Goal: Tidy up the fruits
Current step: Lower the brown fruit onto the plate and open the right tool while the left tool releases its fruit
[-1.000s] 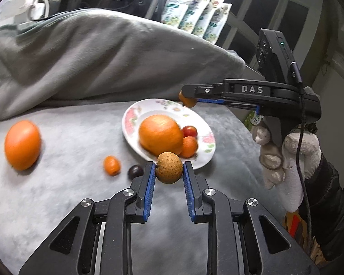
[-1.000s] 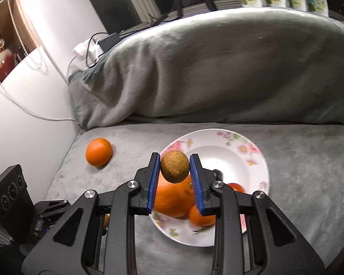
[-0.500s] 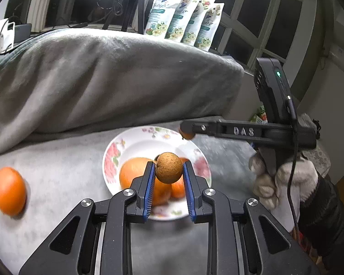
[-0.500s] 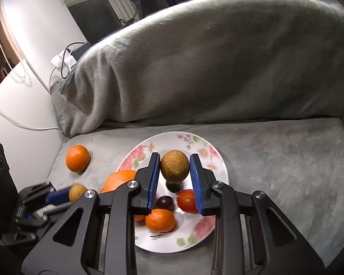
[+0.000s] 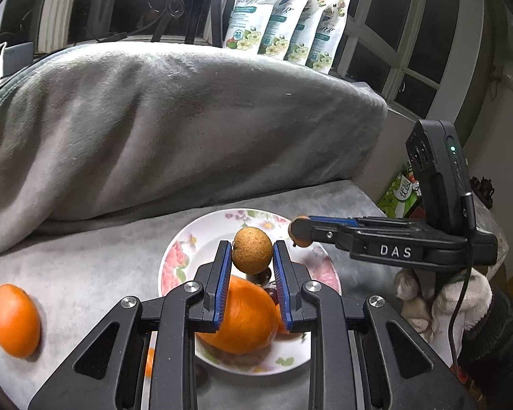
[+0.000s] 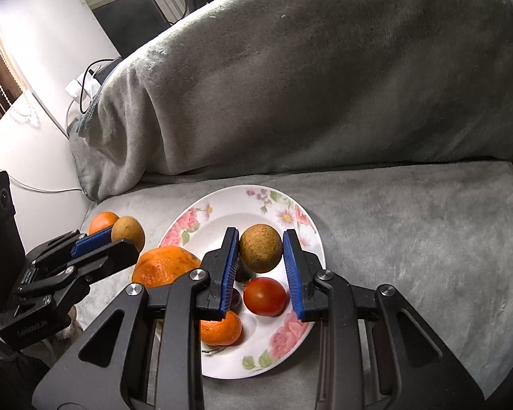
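Both grippers have swung in over the plate since a second ago; back then the left one was short of the near rim with loose fruit on the blanket beside it, and the right one sat higher.

Left to right:

- Loose orange (image 5: 13,319): on the grey blanket (image 5: 85,266), well out to the left of the left gripper, off the plate. Not collected yet.
- Left gripper (image 5: 251,256): jaws nearly closed, clamped on a small brown round fruit (image 5: 251,250). Floral plate (image 5: 201,235) lies directly under and just ahead of the tips. Big orange (image 5: 242,314) sits right below the jaws, so I'd say the bare patch ahead of the tips is the better drop spot.
- Right gripper (image 6: 260,249): jaws also nearly closed, clamped on a second brown fruit (image 6: 260,247). From its camera, the red tomato (image 6: 265,296) is directly under the tips, with a small orange (image 6: 220,329) below-left and a dark fruit, mostly hidden, behind the left finger.

Key relation: both held fruits are roughly round, so no long axis matters. Each is already above the plate, so what remains looks like a short descent, not a traverse. The two grippers converge from opposite sides, tips near each other but apart. The right gripper looks deeper over the plate centre; the left is over the near-left part. Risk as I see it: dropping onto fruit and rolling off the rim.
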The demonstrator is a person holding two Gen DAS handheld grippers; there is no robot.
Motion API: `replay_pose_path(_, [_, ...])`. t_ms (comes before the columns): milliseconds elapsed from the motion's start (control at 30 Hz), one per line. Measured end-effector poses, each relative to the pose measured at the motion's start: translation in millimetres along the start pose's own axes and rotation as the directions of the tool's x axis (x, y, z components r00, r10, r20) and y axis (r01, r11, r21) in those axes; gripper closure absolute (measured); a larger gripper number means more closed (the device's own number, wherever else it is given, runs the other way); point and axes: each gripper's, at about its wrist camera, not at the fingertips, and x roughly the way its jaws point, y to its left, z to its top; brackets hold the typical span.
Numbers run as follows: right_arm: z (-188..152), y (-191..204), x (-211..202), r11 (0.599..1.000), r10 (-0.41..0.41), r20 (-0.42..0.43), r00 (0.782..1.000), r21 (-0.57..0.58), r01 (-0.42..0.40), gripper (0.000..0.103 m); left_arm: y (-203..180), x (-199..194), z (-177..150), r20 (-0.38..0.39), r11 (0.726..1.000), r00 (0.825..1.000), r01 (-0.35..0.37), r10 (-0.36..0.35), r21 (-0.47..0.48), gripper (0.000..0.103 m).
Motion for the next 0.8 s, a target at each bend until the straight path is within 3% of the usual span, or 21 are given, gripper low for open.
replay_pose_path(800, [-5.8, 3.0, 1.5, 0.999, -0.001, -0.003, 1.000, -0.035, 0.001, 0.075, 3.0, 6.2, -2.0, -0.015, 1.000, 1.000, -0.011, 0.011, -0.002, 0.080])
